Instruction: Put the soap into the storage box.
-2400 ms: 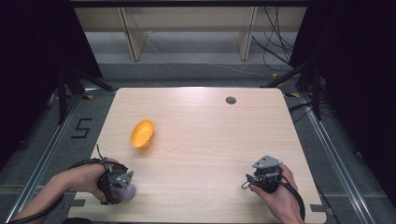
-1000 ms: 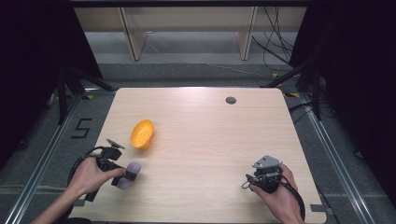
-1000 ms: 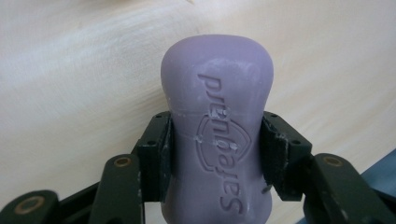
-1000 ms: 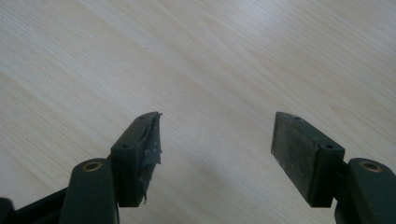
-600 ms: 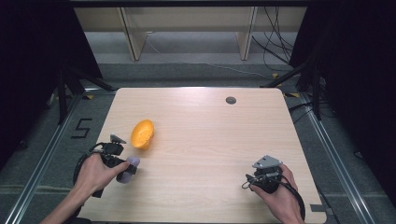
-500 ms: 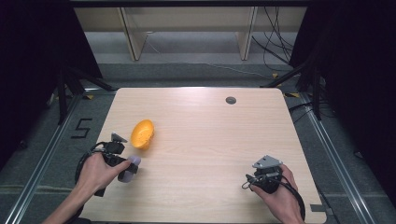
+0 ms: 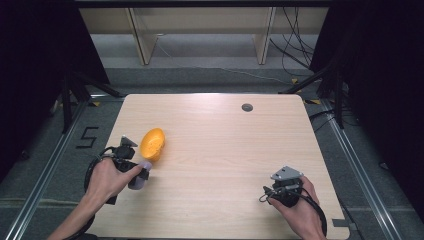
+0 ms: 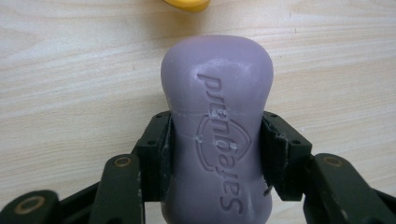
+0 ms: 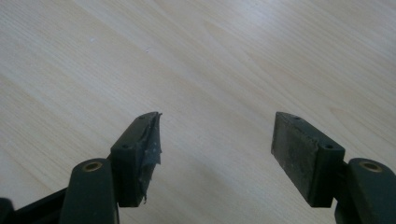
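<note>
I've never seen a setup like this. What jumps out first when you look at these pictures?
The lilac soap bar with embossed lettering stands out, clamped at its narrow waist by the left gripper over the pale wooden table. Just beyond it, near the table's left edge, lies a bright orange rounded object, too indistinct to name for certain. At the near right corner, the right gripper holds its jaws open above bare wood.

The waisted lilac soap bar (image 8: 217, 140) runs off the bottom edge in the left gripper view — the orange oval object (image 8: 187, 4) is cropped at the top.
</note>
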